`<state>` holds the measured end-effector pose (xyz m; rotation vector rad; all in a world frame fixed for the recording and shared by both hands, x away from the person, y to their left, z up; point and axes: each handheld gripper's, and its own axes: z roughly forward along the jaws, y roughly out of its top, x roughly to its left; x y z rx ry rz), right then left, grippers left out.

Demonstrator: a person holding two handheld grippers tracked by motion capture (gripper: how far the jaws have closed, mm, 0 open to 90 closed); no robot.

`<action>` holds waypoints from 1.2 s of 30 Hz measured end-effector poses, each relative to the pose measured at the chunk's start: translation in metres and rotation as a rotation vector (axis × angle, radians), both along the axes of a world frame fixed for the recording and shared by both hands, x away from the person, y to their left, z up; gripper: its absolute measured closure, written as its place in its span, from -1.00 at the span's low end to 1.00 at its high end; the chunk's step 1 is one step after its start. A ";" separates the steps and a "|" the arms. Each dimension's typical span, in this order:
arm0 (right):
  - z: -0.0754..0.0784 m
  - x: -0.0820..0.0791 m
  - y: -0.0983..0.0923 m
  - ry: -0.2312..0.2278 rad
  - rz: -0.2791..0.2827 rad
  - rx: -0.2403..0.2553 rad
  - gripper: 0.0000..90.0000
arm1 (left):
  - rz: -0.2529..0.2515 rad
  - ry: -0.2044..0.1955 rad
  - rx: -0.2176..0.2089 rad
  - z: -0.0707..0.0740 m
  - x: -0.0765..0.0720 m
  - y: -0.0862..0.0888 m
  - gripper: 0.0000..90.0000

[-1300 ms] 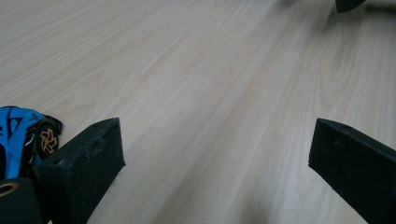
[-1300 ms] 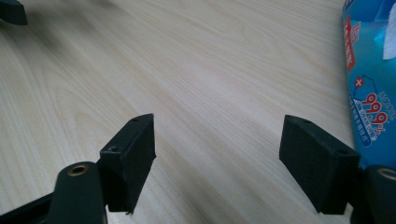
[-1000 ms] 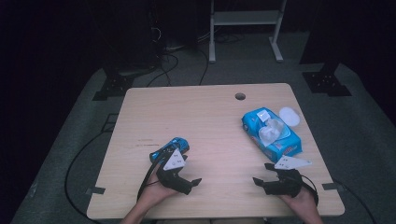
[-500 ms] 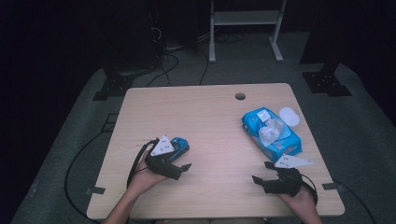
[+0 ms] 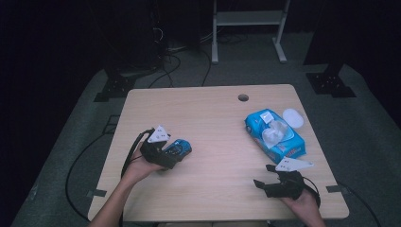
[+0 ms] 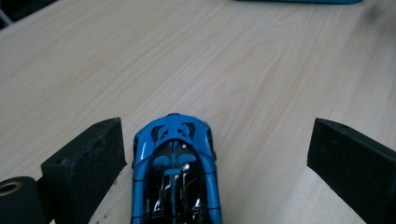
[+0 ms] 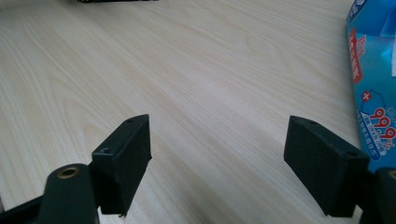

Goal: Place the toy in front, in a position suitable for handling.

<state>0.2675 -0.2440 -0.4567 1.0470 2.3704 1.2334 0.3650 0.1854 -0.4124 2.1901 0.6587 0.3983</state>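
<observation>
Left gripper: the left gripper (image 5: 171,156) has moved up the light wooden table (image 5: 208,123) from the near edge over the last second and now sits right at the small glossy blue and black toy car (image 5: 179,148).
Left jaws: spread wide, one on each side of the toy car (image 6: 175,172); in the left gripper view the car lies between them, close to the left jaw and well apart from the right one. Nothing is gripped yet.
Toy car: it rests on the table's left half, its place unchanged from a second ago.
Right gripper: the right gripper (image 5: 265,185) has stayed near the front right edge, jaws wide apart and empty above bare wood.
Wipes pack: the blue soft plastic pack of wet wipes (image 5: 274,134) lies on the right side, lid flipped open, a white round cap (image 5: 293,117) just beside it; both are untouched.
Meaning: the approach looks finished, so closing on the car is likely the next step; centring the jaws first would help.
</observation>
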 end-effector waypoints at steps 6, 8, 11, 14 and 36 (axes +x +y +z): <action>-0.001 0.000 0.001 0.006 0.008 -0.003 -0.51 | 0.027 0.045 0.031 -0.011 0.013 0.006 -0.91; -0.002 0.000 0.002 0.011 0.013 -0.003 -0.51 | 0.032 0.066 0.034 -0.015 0.018 0.007 -0.90; -0.003 0.000 0.003 0.016 0.020 -0.010 -0.51 | 0.029 0.094 0.102 -0.019 0.023 0.005 -0.89; -0.003 -0.001 0.004 0.019 0.024 -0.011 -0.51 | 0.039 0.103 0.128 -0.023 0.026 0.003 -0.89; -0.004 -0.002 0.004 0.024 0.033 -0.020 -0.51 | 0.058 0.245 0.236 -0.048 0.037 -0.002 -0.66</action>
